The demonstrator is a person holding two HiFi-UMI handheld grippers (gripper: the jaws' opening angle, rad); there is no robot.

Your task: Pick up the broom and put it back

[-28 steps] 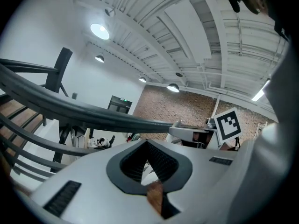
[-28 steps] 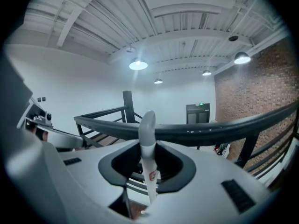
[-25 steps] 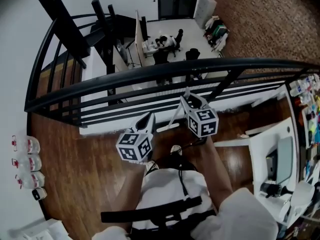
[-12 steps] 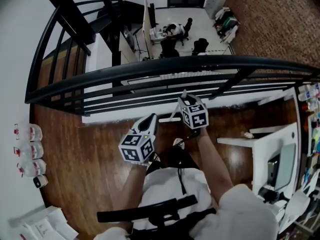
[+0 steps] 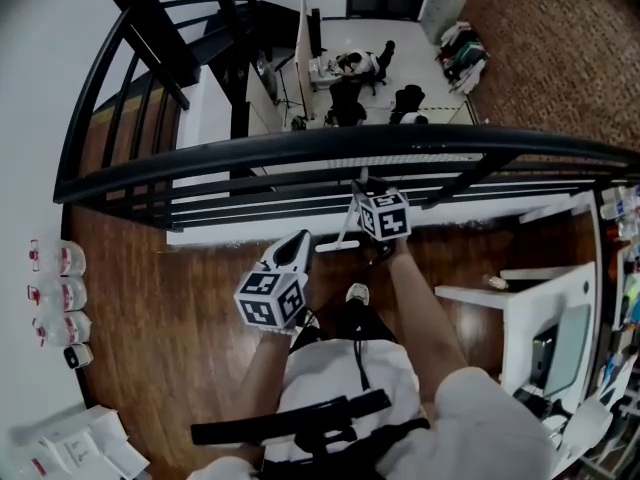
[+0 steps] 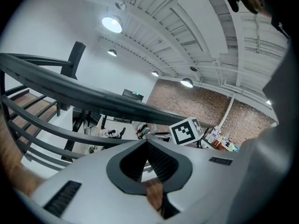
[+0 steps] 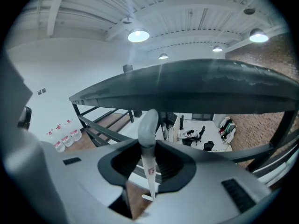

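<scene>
The broom point(image 5: 347, 228) has a thin white handle and a small white head resting near the foot of the railing. My right gripper point(image 5: 363, 192) is shut on that handle just under the black top rail. In the right gripper view the handle point(image 7: 148, 125) stands upright between the jaws of the right gripper point(image 7: 150, 146), its rounded top above them. My left gripper point(image 5: 298, 242) hovers lower left of the broom, over the wooden floor. In its own view the left gripper point(image 6: 147, 143) is shut with nothing in it.
A curved black railing point(image 5: 350, 146) with several lower bars runs across in front, and an office floor lies far below it. A white desk point(image 5: 530, 303) stands at the right. Water bottles point(image 5: 58, 293) line the left wall. The person's feet are just behind the broom.
The right gripper has gone down and forward toward the railing with the broom in it. The left gripper has sunk a little.
</scene>
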